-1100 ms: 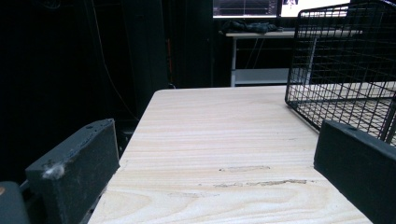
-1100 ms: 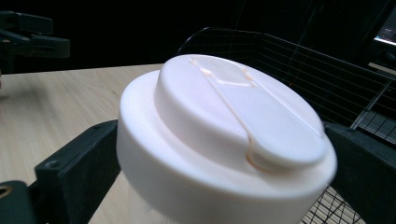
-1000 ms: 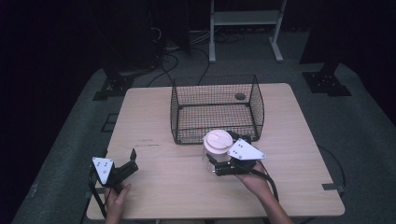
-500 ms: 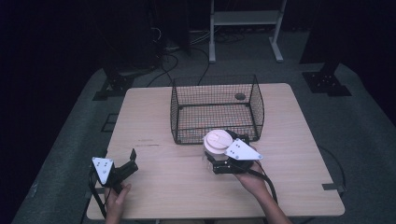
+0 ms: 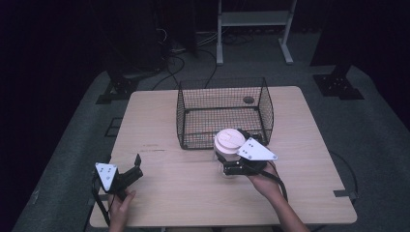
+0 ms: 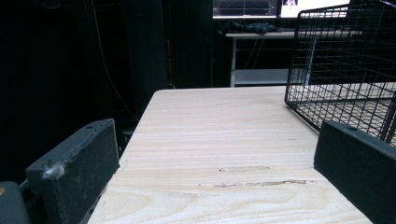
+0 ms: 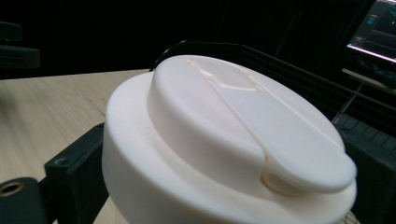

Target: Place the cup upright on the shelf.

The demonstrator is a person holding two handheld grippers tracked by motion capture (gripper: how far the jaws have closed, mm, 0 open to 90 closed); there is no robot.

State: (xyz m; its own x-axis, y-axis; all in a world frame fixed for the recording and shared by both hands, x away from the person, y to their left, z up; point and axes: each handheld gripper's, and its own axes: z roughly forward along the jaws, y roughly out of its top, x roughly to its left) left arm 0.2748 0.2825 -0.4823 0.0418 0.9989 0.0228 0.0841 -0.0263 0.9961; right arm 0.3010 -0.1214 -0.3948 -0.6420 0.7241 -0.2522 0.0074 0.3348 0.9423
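Observation:
A container with a cream lid (image 5: 229, 139) stands at the front right corner of the black wire basket (image 5: 203, 124), on the wooden table (image 5: 309, 145). My right gripper (image 5: 228, 167) is shut on it, its fingers (image 7: 70, 172) on both sides just under the lid (image 7: 224, 135). The basket's rim (image 7: 280, 65) runs close behind the lid. My left gripper (image 5: 137, 168) rests near the table's front left corner. It is open, and between its fingers (image 6: 74, 172) is only bare wood.
Inside the basket, a small dark round thing (image 5: 248, 100) lies at the back right. The basket's left wall (image 6: 341, 70) stands ahead and to the right of my left gripper. Dark floor, cables and a white stand (image 5: 254, 19) lie beyond the table.
My right gripper has moved the container slightly toward the basket. My left gripper has stayed in place.

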